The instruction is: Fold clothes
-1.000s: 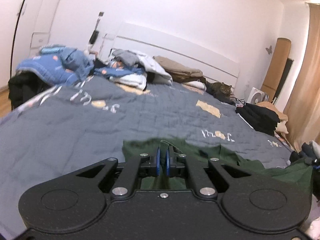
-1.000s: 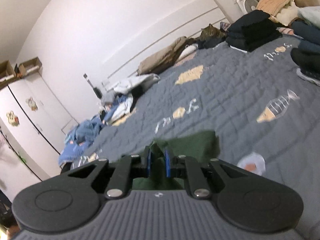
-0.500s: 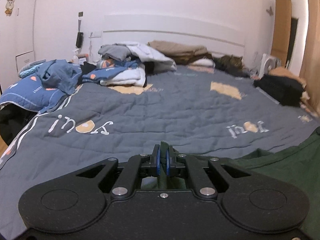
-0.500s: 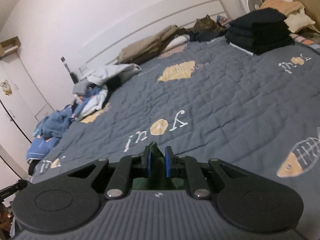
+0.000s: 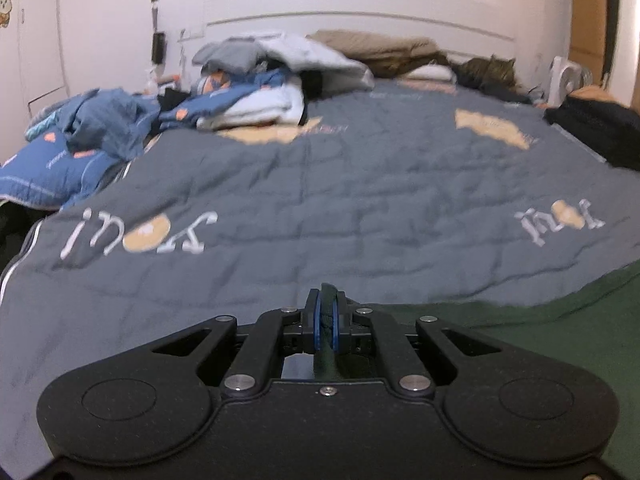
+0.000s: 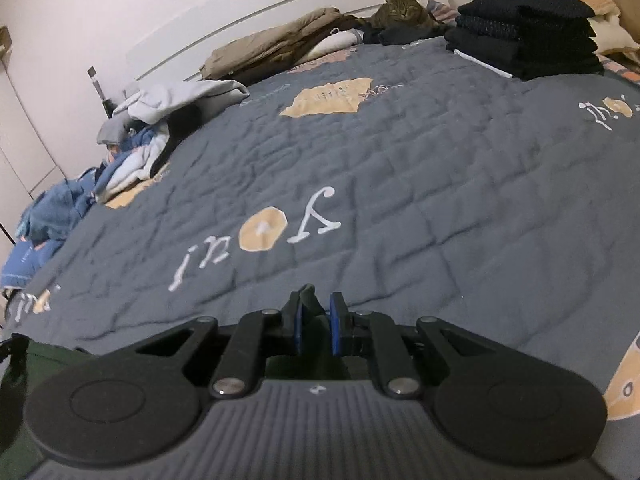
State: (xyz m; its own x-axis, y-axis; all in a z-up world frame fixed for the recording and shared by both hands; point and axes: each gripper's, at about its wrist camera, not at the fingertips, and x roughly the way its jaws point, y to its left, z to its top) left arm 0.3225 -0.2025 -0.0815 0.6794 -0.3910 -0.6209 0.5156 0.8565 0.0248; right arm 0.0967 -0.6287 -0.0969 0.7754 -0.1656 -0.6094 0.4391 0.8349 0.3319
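A dark green garment (image 5: pixel 552 320) lies at the near edge of the grey quilted bed (image 5: pixel 360 184), spreading to the right in the left wrist view. My left gripper (image 5: pixel 326 308) is shut on a fold of it, pinched between the blue pads. My right gripper (image 6: pixel 315 314) is shut on another part of the green garment (image 6: pixel 310 294), which pokes up between its pads; more green cloth shows at the lower left (image 6: pixel 44 360). Most of the garment is hidden under the gripper bodies.
A heap of blue and white clothes (image 5: pixel 132 120) lies at the bed's far left. A stack of folded black clothes (image 6: pixel 524 28) sits at the far right. A tabby cat (image 6: pixel 404 10) lies by brown bedding (image 6: pixel 280 52) at the headboard.
Both grippers have moved forward and lower over the quilt while keeping hold of the green garment; less green cloth shows ahead of the fingers than a second ago.
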